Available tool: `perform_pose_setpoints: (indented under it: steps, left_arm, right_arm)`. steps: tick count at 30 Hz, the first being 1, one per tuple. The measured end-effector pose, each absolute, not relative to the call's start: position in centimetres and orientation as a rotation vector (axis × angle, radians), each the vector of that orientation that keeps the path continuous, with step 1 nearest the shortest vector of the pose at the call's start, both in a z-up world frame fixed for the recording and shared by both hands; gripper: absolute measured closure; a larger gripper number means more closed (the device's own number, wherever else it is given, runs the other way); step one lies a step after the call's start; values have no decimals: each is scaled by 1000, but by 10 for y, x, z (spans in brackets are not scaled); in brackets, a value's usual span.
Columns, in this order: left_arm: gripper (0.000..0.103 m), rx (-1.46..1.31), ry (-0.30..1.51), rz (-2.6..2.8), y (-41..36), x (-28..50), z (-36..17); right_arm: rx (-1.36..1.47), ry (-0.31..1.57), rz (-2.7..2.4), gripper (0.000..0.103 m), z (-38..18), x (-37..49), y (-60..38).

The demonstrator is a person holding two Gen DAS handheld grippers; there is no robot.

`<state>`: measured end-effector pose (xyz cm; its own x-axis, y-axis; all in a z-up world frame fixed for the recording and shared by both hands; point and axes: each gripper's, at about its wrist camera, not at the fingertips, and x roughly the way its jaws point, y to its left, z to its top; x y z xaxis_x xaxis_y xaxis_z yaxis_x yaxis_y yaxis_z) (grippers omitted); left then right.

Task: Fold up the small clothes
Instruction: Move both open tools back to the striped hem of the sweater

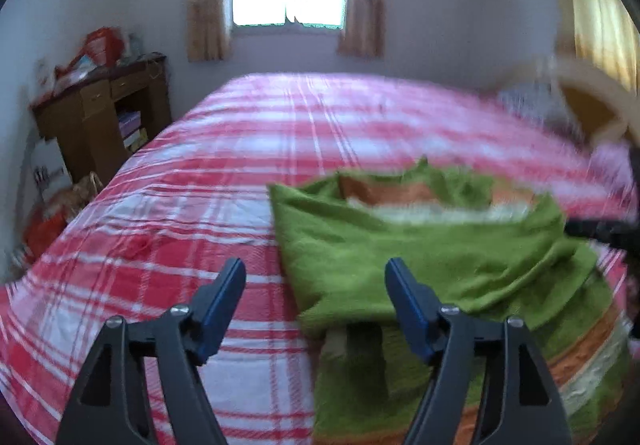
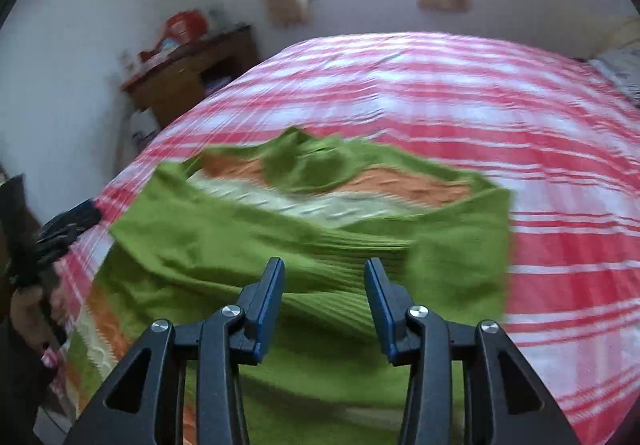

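1. The green garment, a knitted piece with orange and cream stripes, lies on the bed near its front edge, toward the front right corner as the left wrist view shows it. One portion is already turned over onto the rest, so an upper layer lies across a lower one, with a striped band showing at the far side and another along the near right side.

2. The left tongs stand wide apart above the left edge of the garment; nothing is between the blue pads, and the cloth lies below them, untouched as far as I can tell.

3. The right tongs are parted about halfway and hover over the ribbed middle of the garment; they hold nothing.

4. My reading: a fold has just been laid down and both tongs are free of the cloth, so the step in hand is the pause between one fold and the next.

5. The folded layer looks rumpled, with a raised bunch at the far side. The next move likely calls for picking two matching points along one edge, closing on both layers, and carrying them across evenly so the piece ends up compact.

6. The pictures are blurred, so the exact edges of each layer are hard to tell.
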<state>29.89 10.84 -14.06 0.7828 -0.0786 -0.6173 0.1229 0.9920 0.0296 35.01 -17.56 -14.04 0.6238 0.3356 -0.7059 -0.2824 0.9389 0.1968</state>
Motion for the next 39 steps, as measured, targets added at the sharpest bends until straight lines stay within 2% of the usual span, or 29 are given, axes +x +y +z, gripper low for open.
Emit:
perform_pose_setpoints:
  steps: [4,5,6,7,10,14,19,30,39]
  left_arm:
    - [27,179,773,-45,97,311,-175]
    - [23,144,760,-48,103,309,-172]
    - [12,110,757,-32,111,308,-170]
    - [9,81,773,-20,117,309,-172]
    - [9,20,803,-36,127,312,-175]
    - [7,60,786,-11,120,308,-174]
    - [5,50,791,-2,120,305,-175]
    - [2,-21,803,-6,130,285,-181]
    - [4,-17,780,3,130,255,-182]
  right_arm:
    - [41,908,339,61,-170,344,-166]
    - [20,902,337,61,-170,338,-164]
    - [-12,910,333,61,-170,330,-162]
    - [-57,914,329,61,-168,321,-160]
    - [-123,891,286,61,-160,313,-153]
    - [-46,790,350,61,-141,318,-144]
    - [-57,916,377,60,-178,338,-131]
    - [-25,854,376,60,-179,312,-142]
    - [13,851,369,55,-173,280,-156]
